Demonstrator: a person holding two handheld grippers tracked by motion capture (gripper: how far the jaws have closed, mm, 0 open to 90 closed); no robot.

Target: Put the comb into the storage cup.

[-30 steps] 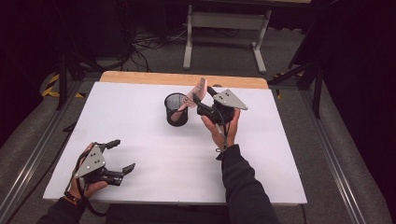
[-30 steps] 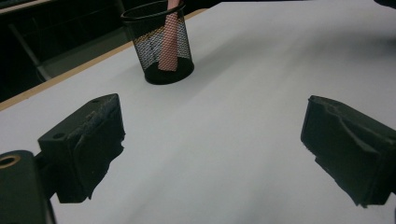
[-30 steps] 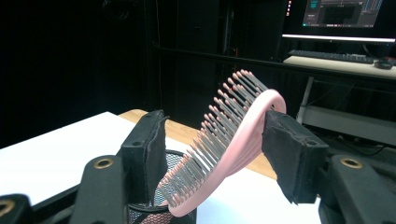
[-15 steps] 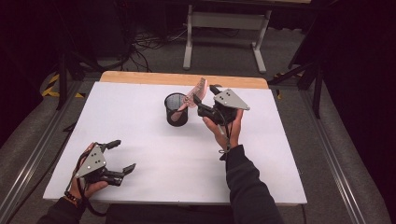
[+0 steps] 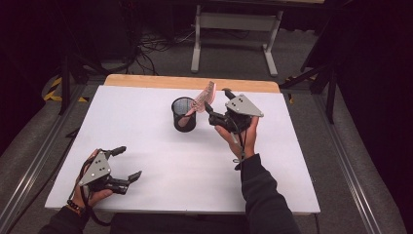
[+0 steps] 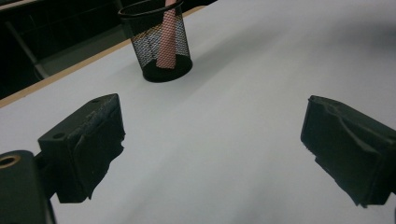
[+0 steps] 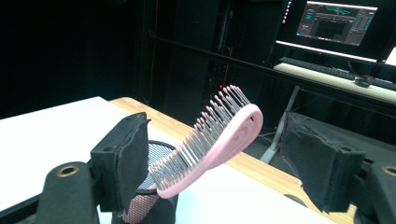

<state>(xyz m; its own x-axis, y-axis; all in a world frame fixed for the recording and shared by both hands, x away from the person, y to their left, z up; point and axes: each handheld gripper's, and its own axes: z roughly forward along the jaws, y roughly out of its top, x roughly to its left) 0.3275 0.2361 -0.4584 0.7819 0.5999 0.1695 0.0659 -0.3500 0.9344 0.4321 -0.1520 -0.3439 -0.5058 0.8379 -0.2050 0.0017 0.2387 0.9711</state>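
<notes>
A black wire-mesh cylindrical cup [image 5: 184, 114] stands upright in the upper middle of the white desk [image 5: 160, 175], well in from the side edges and nearer the far wooden strip [image 5: 190, 83] than the near edge. A pink plastic hairbrush with grey bristles [image 5: 200, 101] leans out of it, handle down inside the mesh, head tilted up and to the right over the rim. The right tongs [image 5: 214, 104] sit just right of the cup in the high view, released: in the right gripper view both black pads stand apart on either side of the brush head [image 7: 212, 140] with gaps showing, touching nothing. The left tongs [image 5: 124, 163] rest low at the lower left of the high view, near the desk's front edge, spread wide, with bare white surface between them and the cup [image 6: 156, 39]. Broad open desk lies across the centre and lower right. Compared with a second ago, the right tongs have let go of the brush and drawn slightly right; the left tongs have stayed put.
</notes>
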